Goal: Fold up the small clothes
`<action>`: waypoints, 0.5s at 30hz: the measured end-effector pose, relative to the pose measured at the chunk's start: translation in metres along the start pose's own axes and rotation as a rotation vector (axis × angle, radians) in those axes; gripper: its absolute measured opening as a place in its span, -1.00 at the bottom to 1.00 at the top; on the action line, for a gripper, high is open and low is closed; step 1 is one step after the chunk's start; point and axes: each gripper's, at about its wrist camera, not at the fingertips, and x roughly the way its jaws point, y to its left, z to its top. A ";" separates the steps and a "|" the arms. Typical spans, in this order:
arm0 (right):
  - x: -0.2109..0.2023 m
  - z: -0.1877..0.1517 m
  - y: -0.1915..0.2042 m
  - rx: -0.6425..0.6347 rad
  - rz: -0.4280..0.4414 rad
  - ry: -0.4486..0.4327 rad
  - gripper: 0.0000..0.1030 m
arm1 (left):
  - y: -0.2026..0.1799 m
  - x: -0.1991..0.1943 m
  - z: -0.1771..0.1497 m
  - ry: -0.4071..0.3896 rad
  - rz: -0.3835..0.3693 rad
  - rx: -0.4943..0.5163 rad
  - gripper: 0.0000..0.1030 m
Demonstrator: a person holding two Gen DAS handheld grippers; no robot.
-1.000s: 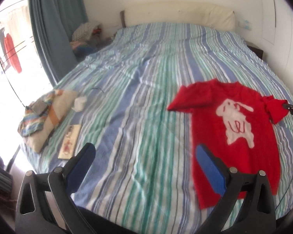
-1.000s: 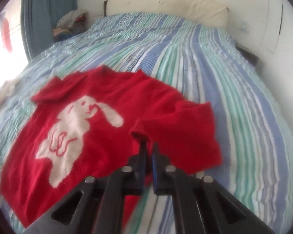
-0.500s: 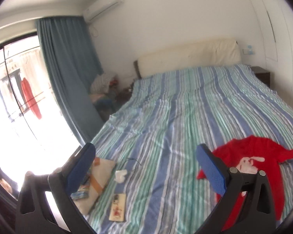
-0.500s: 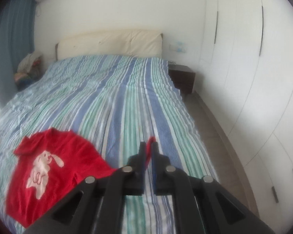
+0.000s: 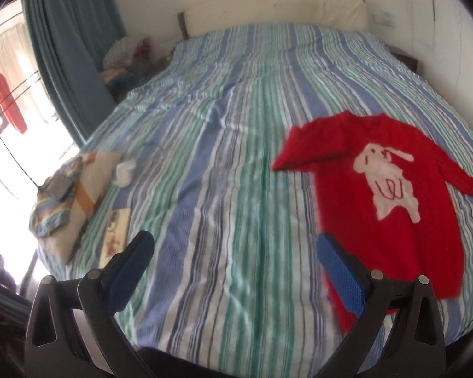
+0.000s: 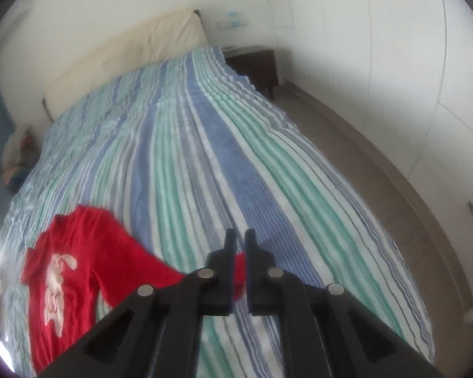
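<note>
Garment: red knitted child's sweater with white rabbit motif [image 5: 391, 189], flat on blue-and-green striped bedspread [image 5: 220, 163], ahead and right of left gripper [image 5: 236, 271].
Handling: likely soft, light, limp, clinging to bedding; best taken at cuffs or hem corners.
Axis: collar toward cream headboard [image 5: 268, 9], hem nearest; sleeves outstretched.
Right gripper [image 6: 240, 245]: jaws clamped on red cuff.
Left gripper: jaws wide, empty.
</note>
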 end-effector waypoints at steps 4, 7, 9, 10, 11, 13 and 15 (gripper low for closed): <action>0.028 -0.032 -0.023 0.118 0.126 0.171 -0.37 | -0.025 0.026 -0.027 0.065 -0.127 -0.080 0.99; 0.042 -0.057 -0.012 0.196 0.247 0.223 0.12 | -0.041 0.041 -0.030 0.098 -0.208 -0.158 0.99; 0.059 -0.065 -0.011 0.321 0.317 0.242 0.12 | -0.050 0.047 -0.030 0.105 -0.233 -0.197 0.99; 0.068 -0.066 -0.010 0.391 0.329 0.247 0.12 | -0.053 0.048 -0.030 0.103 -0.242 -0.207 0.99; 0.078 -0.066 -0.009 0.440 0.325 0.247 0.13 | -0.057 0.050 -0.030 0.102 -0.247 -0.210 0.99; 0.098 -0.064 -0.007 0.500 0.304 0.245 0.12 | -0.061 0.052 -0.033 0.106 -0.244 -0.202 0.99; 0.115 -0.062 -0.009 0.533 0.243 0.261 -0.40 | -0.059 0.055 -0.037 0.114 -0.222 -0.193 0.99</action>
